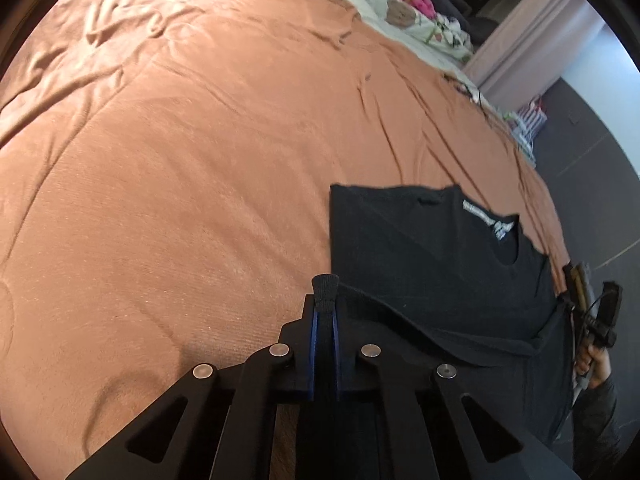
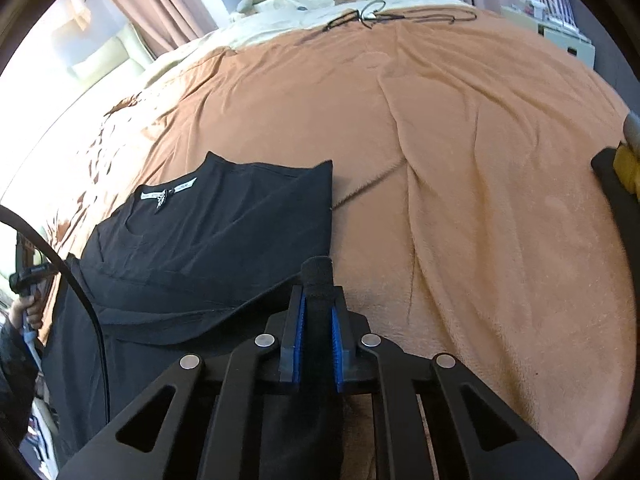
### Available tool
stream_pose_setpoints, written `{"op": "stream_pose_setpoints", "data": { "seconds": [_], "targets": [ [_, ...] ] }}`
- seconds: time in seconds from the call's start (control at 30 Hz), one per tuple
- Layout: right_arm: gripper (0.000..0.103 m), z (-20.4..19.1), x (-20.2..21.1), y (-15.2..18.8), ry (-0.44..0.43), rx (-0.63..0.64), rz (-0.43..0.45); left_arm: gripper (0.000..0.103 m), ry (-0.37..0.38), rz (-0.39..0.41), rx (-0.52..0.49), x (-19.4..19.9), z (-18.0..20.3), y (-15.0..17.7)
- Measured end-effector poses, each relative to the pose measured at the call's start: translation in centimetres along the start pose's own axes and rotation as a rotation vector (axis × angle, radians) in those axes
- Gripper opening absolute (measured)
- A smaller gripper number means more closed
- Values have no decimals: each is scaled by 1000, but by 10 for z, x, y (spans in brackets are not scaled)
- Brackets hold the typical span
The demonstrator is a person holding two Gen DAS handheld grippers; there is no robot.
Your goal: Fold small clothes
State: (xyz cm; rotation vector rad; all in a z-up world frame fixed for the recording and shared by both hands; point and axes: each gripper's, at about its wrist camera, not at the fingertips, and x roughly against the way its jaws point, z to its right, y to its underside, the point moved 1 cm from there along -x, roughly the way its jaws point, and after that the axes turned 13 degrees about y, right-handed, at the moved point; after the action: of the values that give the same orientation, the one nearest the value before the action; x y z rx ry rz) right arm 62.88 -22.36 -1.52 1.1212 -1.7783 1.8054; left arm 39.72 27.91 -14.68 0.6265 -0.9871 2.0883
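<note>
Both grippers pinch black fabric: left gripper [image 1: 326, 285], right gripper [image 2: 317, 270]. Partly folded black cotton T-shirt [image 1: 432, 264] lies on the rust-orange fleece blanket [image 1: 180, 160]; only the right wrist view shows black wire hangers [image 2: 372, 14]. Its near hem is cut off below.

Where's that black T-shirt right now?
The black cotton T-shirt lies partly folded on the orange-brown blanket, lower left in the right wrist view, its near edge pinched by both grippers.
</note>
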Motion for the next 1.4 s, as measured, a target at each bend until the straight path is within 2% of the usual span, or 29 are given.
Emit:
{"op": "stream_pose_setpoints", "data": {
  "seconds": [0.17,0.33,0.63,0.93,1.17,1.4],
  "targets": [
    [6,-3,21,2,26,-34,35,6,37,63,19,21,2,0],
    [6,-5,50,2,29,-71,97,6,127,129,69,41,1,-7],
    [6,-14,91,1,34,-96,184,5,149,202,20,67,33,-28],
    [6,-17,111,6,48,-104,231,5,163,228,-33,82,49,-41],
    [6,-12,102,2,61,-115,229,6,142,210,-54,74,56,-59],
    [6,-14,48,-11,90,-105,106,6,68,123,-25,28,36,-71]
  ]
}}
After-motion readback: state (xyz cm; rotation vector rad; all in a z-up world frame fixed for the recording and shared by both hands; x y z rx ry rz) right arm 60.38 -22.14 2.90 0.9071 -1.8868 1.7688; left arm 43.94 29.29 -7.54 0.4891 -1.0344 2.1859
